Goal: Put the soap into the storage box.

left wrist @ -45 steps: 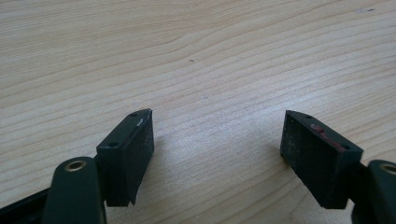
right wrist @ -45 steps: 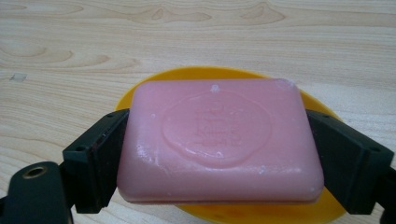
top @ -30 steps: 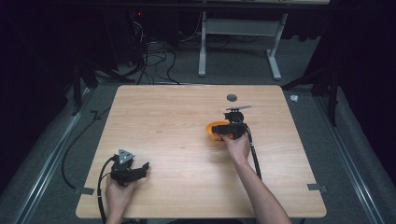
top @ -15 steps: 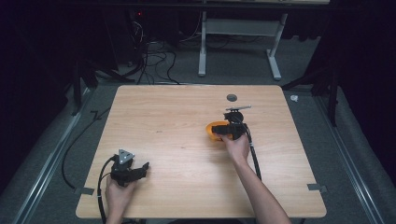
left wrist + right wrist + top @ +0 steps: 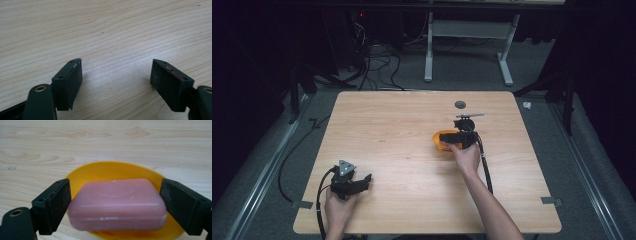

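Between the spread jaws of the right hand-held gripper [image 5: 113, 205], which have just been opening, a pink soap bar [image 5: 116, 203] is lying in its yellow dish [image 5: 110, 171]; placing looks done, only withdrawing is remaining.

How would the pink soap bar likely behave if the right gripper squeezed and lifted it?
The soap looks solid, so probably stiff. Its glossy rounded sides may slip between the pads. Resting in the shallow yellow dish, it seems unlikely to roll.
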`<action>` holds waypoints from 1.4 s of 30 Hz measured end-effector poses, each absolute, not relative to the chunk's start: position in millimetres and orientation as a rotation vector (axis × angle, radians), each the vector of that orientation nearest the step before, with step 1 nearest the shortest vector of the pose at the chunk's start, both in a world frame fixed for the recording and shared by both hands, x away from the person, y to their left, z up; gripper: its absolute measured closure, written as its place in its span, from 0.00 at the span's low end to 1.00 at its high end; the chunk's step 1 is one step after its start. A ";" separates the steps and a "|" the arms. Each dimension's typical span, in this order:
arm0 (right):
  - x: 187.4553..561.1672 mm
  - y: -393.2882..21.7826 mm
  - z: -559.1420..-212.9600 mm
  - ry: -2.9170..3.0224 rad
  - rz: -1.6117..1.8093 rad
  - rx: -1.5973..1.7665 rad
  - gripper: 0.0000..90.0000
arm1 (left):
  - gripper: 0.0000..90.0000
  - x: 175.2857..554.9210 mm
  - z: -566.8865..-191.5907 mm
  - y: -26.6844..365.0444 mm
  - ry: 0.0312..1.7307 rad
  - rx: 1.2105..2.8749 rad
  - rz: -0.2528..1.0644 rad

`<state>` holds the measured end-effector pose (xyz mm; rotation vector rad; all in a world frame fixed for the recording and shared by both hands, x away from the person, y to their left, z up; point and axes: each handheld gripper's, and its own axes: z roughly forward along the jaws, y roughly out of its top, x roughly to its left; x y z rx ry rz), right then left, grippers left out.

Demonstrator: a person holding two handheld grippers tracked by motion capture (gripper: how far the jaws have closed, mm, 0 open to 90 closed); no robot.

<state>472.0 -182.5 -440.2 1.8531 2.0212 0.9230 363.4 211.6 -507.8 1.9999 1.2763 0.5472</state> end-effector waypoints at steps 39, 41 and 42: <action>445.5 -208.1 -416.2 2.062 1.026 1.664 0.20 | 0.29 363.4 -507.8 211.5 1.277 1.998 0.547; 442.8 -211.4 -413.2 2.053 1.034 1.654 0.20 | 0.29 363.4 -507.8 211.5 1.277 1.999 0.547; 441.7 -213.2 -412.0 2.049 1.039 1.647 0.20 | 0.29 363.4 -507.8 211.5 1.277 1.999 0.547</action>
